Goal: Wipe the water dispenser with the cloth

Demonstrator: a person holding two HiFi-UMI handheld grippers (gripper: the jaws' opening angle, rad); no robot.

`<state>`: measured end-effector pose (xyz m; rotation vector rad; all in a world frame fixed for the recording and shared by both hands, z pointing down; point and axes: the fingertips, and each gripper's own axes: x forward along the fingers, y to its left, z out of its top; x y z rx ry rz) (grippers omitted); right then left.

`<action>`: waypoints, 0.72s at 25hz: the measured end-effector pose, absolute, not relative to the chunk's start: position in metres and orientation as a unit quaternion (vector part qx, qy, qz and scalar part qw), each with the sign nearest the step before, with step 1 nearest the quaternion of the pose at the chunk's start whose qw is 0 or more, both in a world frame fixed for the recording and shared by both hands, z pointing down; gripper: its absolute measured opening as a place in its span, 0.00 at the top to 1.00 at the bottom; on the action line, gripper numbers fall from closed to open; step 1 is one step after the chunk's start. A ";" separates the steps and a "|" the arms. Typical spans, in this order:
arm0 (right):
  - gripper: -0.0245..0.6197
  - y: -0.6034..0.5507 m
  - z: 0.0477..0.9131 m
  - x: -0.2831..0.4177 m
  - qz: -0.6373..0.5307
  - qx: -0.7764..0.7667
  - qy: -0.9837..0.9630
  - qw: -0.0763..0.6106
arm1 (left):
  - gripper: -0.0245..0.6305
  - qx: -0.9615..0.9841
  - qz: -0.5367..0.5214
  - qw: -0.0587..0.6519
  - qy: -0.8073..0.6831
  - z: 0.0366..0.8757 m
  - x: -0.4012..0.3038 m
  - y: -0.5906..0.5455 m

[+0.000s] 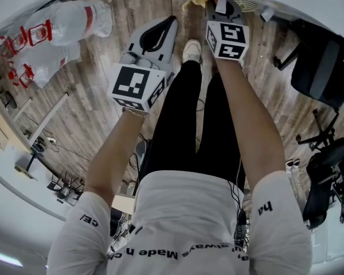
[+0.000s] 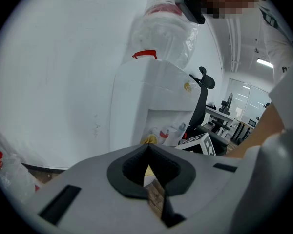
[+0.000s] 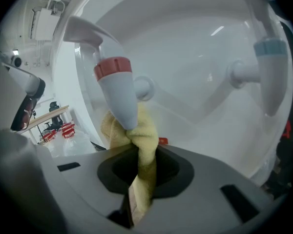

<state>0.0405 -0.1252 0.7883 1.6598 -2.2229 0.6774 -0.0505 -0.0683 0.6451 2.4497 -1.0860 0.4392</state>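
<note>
The white water dispenser [image 2: 151, 101] stands against a wall with a clear bottle [image 2: 166, 28] on top. In the right gripper view I see its tap recess close up, with a red-capped tap [image 3: 118, 89] and a blue-capped tap [image 3: 268, 72]. My right gripper [image 3: 139, 152] is shut on a yellow cloth [image 3: 136, 130], which is bunched against the tip of the red tap. In the head view the right gripper [image 1: 221, 3] reaches to the dispenser's edge, the cloth [image 1: 196, 1] beside it. My left gripper [image 1: 171, 20] hangs over the floor, shut and holding nothing.
Clear plastic bags with red print [image 1: 57, 33] lie on the wooden floor at the left. A black office chair [image 1: 324, 67] stands at the right. Cables and a power strip [image 1: 63, 188] sit near the left wall. The person's legs and a shoe [image 1: 191, 50] are between the grippers.
</note>
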 end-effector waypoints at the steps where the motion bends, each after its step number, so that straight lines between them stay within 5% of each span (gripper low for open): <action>1: 0.87 -0.125 0.788 0.042 0.235 0.576 -0.770 0.143 | 0.94 0.882 0.158 0.211 -0.390 0.645 -0.050 -0.068; 18: 0.87 -0.121 0.789 0.074 0.243 0.601 -0.749 0.135 | 0.94 0.887 0.161 0.207 -0.381 0.644 -0.035 -0.069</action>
